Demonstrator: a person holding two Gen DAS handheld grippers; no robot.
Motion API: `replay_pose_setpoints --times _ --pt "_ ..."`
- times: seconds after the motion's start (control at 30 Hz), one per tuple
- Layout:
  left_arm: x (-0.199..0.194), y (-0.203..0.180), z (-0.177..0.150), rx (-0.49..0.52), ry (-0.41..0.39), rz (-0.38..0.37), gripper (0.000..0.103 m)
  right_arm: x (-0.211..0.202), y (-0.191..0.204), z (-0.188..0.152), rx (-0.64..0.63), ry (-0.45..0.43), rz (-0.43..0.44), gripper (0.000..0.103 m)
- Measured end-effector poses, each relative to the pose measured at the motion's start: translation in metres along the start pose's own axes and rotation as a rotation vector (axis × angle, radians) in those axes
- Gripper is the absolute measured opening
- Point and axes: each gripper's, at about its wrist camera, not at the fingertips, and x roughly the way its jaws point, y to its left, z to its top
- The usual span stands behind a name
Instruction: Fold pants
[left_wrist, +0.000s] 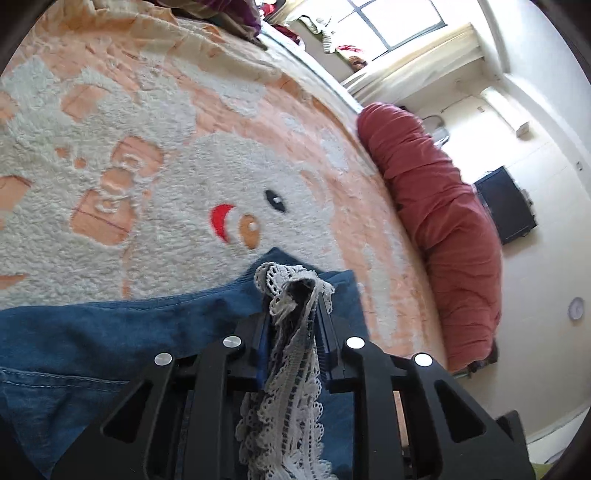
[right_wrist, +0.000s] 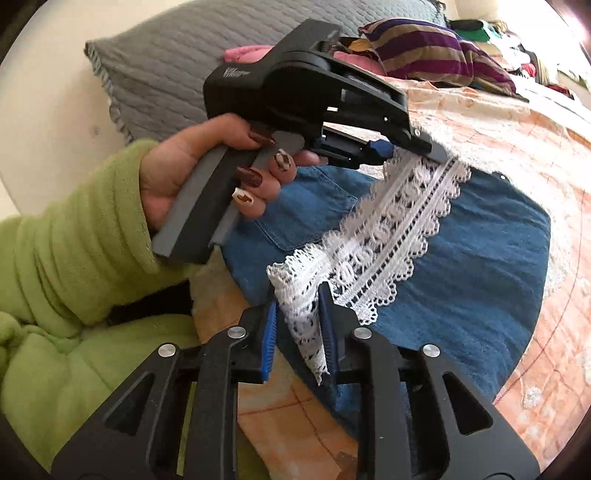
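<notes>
The right hand-held gripper (right_wrist: 297, 314) pinches one end of the lace hem (right_wrist: 384, 236). The left hand-held gripper (left_wrist: 293, 295) pinches the other end. The blue pants (right_wrist: 480, 266) lie on the bed (left_wrist: 147, 147). Lift both ends together, evenly, so the fold stays straight.

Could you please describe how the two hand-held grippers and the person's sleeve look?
Each hand-held gripper is black, with blue ribbed pads on its fingers and round silver bolts on angular arms with cut-outs. The left hand-held gripper has a grey pistol handle and trigger, with a small pale marking on its body. The sleeve is light green and fleecy. The nails are painted dark brown, some patterned.
</notes>
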Motion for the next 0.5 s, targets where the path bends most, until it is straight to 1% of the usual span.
replay_pose_setpoints --times 0.03,0.1,0.17,0.27,0.3,0.33,0.4,0.5 --pt "0.0 0.002 -0.001 -0.007 0.001 0.004 0.019 0.0 0.002 0.001 -0.002 0.001 -0.008 0.016" --pt "0.0 0.006 -0.002 -0.02 0.001 0.004 0.02 0.003 0.005 0.0 -0.025 0.02 -0.056 0.016" --pt "0.0 0.007 -0.002 -0.015 -0.001 0.015 0.02 0.008 0.012 -0.001 -0.06 0.041 -0.093 0.022" --pt "0.0 0.01 -0.001 -0.019 -0.001 0.022 0.02 0.008 0.02 -0.002 -0.09 0.034 -0.088 0.027" --pt "0.0 0.011 -0.001 -0.019 -0.001 0.025 0.02 0.008 0.023 -0.002 -0.109 0.035 -0.101 0.032" --pt "0.001 0.012 -0.001 -0.02 0.001 0.028 0.02 0.009 0.026 -0.002 -0.127 0.039 -0.122 0.035" --pt "0.003 0.012 -0.002 -0.024 0.003 0.031 0.02 0.017 0.029 -0.001 -0.148 0.065 -0.169 0.035" --pt "0.005 0.013 -0.003 -0.03 0.002 0.032 0.02 0.026 0.032 0.0 -0.175 0.091 -0.213 0.035"
